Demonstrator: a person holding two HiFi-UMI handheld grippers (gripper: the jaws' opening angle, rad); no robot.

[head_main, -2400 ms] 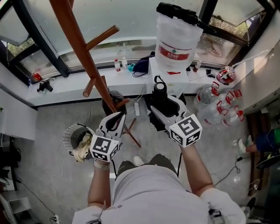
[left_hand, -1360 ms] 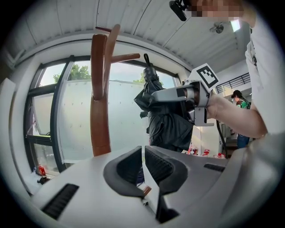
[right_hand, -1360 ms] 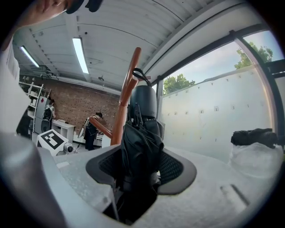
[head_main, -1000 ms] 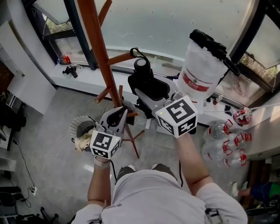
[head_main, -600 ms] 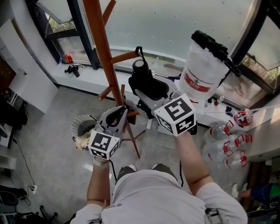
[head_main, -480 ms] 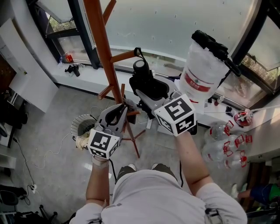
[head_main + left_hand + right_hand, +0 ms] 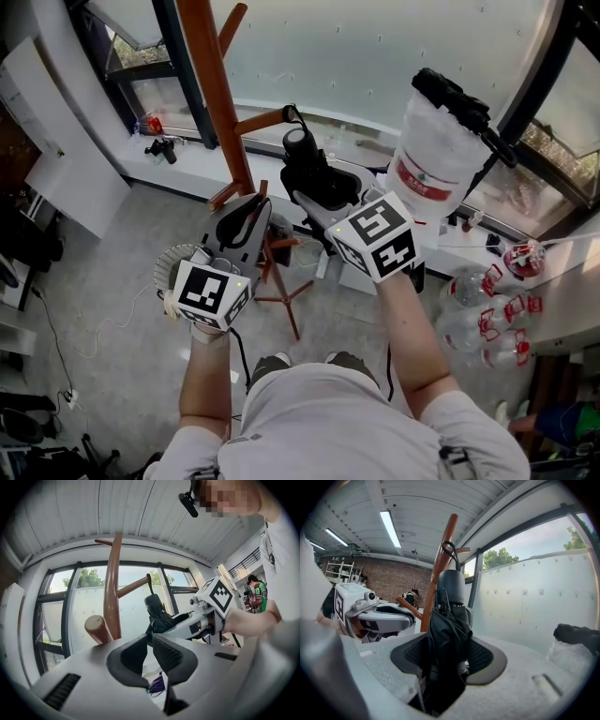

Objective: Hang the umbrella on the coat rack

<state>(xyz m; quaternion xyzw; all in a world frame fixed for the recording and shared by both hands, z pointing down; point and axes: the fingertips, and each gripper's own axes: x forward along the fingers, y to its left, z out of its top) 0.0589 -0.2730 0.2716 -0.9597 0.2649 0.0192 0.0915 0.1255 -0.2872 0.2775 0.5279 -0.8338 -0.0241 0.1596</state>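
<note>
R gripper point(image 7: 315, 192) is clamped on a black folded fabric umbrella point(image 7: 312, 169). The R gripper view shows both pads pressed on the bunched canopy, one each side. The umbrella stands roughly upright in the grip, w/ the round black handle end up and a thin black wrist-strap loop point(image 7: 292, 112) on top.

In the head view the loop sits right at the tip of a side peg point(image 7: 261, 121) of the tall reddish-brown wooden coat rack point(image 7: 210, 75). Can't tell if the loop is over the peg or only next to it. The umbrella is held in the air just R of the rack pole and is not hanging.

L gripper point(image 7: 255, 208) has its jaws together w/ nothing between them. It is held lower, by the rack pole, close to a short lower peg point(image 7: 96, 626) w/ a round cut end, but not touching it.

On the floor under the L gripper is a round wire bin point(image 7: 172, 265), partly hidden by it. R of the umbrella is a big white plastic water jug w/ red label point(image 7: 428, 150), up by the window sill. Clear bottles w/ red handles point(image 7: 489, 311) sit on the floor toward the R edge.
</note>
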